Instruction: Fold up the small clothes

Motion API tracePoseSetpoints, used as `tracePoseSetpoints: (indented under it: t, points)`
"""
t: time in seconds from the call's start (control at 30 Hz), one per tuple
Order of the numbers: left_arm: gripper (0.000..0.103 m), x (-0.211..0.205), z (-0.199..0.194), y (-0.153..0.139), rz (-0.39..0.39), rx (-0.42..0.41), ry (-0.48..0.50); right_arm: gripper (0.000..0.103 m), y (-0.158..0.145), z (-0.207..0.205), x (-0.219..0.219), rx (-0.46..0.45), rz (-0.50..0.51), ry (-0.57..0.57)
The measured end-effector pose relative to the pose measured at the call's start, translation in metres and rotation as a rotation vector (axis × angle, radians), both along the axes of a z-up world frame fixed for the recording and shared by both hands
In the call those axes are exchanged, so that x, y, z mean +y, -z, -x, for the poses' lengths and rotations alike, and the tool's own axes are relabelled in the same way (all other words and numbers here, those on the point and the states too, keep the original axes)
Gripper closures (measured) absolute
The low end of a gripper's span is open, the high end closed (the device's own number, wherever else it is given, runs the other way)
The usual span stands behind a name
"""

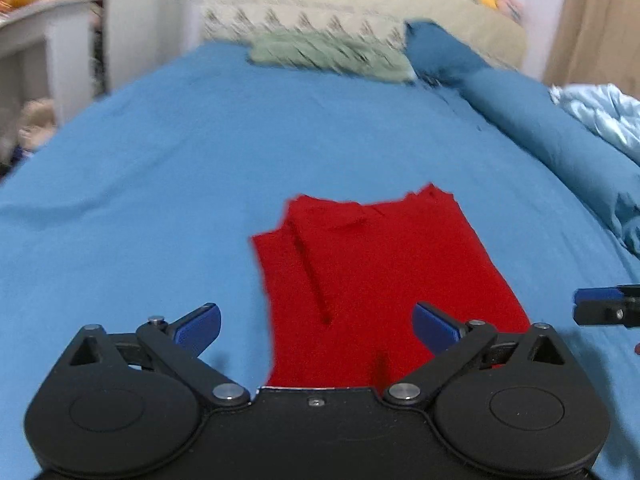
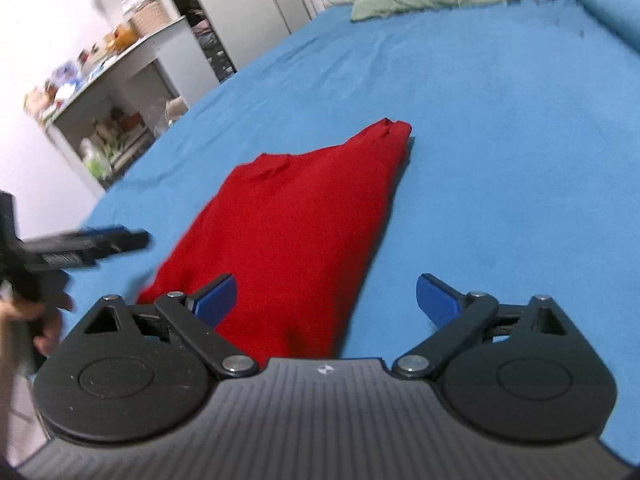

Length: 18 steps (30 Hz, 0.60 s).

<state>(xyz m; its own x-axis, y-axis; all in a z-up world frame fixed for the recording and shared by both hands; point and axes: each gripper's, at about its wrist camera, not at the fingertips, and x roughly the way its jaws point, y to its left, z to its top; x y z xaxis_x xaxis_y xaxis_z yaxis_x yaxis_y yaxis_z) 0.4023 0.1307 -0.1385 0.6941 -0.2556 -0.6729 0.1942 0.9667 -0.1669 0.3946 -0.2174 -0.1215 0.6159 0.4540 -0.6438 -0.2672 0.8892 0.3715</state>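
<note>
red garment (image 1: 372,276) lies folded into a compact, roughly rectangular stack on the blue bed sheet (image 1: 168,168), lower centre of the left wrist frame; in the right wrist frame it runs from lower centre up toward mid frame. folds and seams show along its left side and far edge.

left tongs (image 1: 318,326): spread wide, nothing between the blue pads (image 1: 200,322); the left pad sits over bare sheet, the right pad over the garment's near right part. contact with the cloth cannot be told.

right tongs (image 2: 326,300): also spread wide and empty; left pad over the garment's near edge, right pad over bare sheet.

each unit shows in the other's view: right tongs at the right edge of the left wrist frame, left tongs at the left edge of the right wrist frame with the person's hand (image 2: 44,320) behind them.

upper frame: green pillow (image 1: 328,54), patterned pillow (image 1: 296,12) behind it, rolled blue bedding (image 1: 532,120) upper right. shelf unit (image 2: 116,92) with clutter, upper left of the right wrist frame. both frames blurred.
</note>
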Motion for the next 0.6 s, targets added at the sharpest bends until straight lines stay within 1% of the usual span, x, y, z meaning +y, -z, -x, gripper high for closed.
tracePoseSetpoints:
  t: [0.07,0.17,0.33,0.37,0.4,0.43,0.47,0.5,0.53,0.57,0.6]
  points:
    - [0.000,-0.001,-0.023,0.013,0.025,0.047,0.019,0.000,0.007,-0.021,-0.001,0.045,-0.050,0.031]
    - [0.002,0.001,-0.044,0.028,0.027,0.079,-0.003,0.000,0.026,-0.049,0.002,0.097,-0.110,0.059]
    - [0.009,0.007,-0.066,0.047,0.103,0.143,-0.017,0.000,0.054,-0.073,0.009,0.148,-0.169,0.080]
    - [0.010,0.008,-0.066,0.049,0.118,0.148,-0.020,0.002,0.059,-0.075,0.011,0.158,-0.180,0.079]
    - [0.018,0.008,-0.065,0.050,0.132,0.149,-0.017,0.006,0.063,-0.076,0.013,0.163,-0.187,0.076]
    - [0.033,0.009,-0.064,0.049,0.151,0.155,-0.007,0.017,0.065,-0.076,0.015,0.161,-0.184,0.072]
    - [0.040,0.009,-0.063,0.048,0.179,0.164,0.002,0.031,0.066,-0.077,0.019,0.155,-0.175,0.065]
    - [0.049,0.009,-0.061,0.045,0.191,0.169,0.000,0.033,0.066,-0.078,0.022,0.151,-0.168,0.060]
    - [0.062,0.007,-0.060,0.040,0.187,0.168,-0.005,0.042,0.064,-0.077,0.024,0.140,-0.157,0.067]
    - [0.070,0.006,-0.057,0.034,0.183,0.153,-0.010,0.054,0.062,-0.075,0.025,0.124,-0.156,0.070]
    - [0.075,0.004,-0.054,0.028,0.180,0.140,-0.013,0.057,0.058,-0.073,0.026,0.108,-0.161,0.068]
